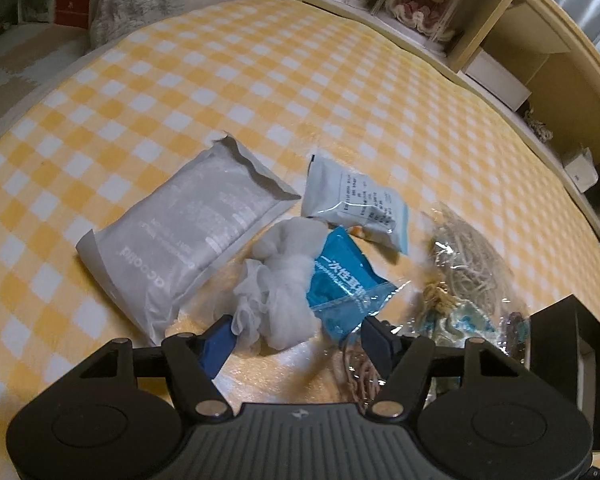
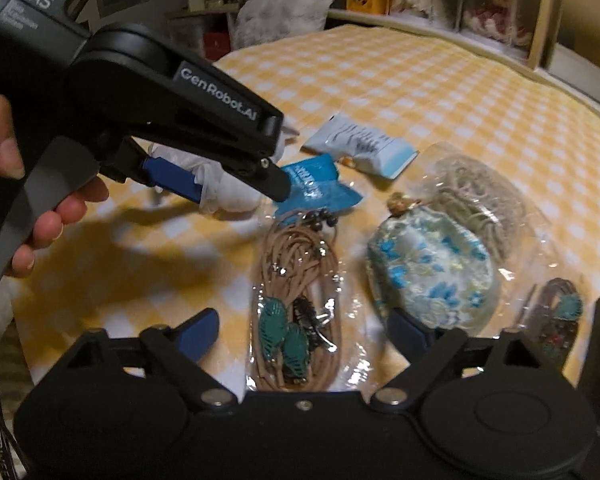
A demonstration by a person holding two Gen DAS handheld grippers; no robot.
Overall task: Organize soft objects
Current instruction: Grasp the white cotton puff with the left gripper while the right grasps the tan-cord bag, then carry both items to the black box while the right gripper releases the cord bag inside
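While the left claw [image 1: 296,330] is sitting wide open around the white mesh puff [image 1: 276,280] on the yellow checked bed [image 1: 260,92], the right claw [image 2: 304,328] is gaping wide too, hovering over the bagged cord necklace [image 2: 296,292], floral pouch [image 2: 432,276] at 3 o'clock.

wide open checkered bed [image 1: 260,80] behind the pile, packets crammed together up front, grey pouch [image 1: 188,240] blocking left side, white gauze wad [image 1: 284,280] right between the left tool [image 1: 296,332] fingers
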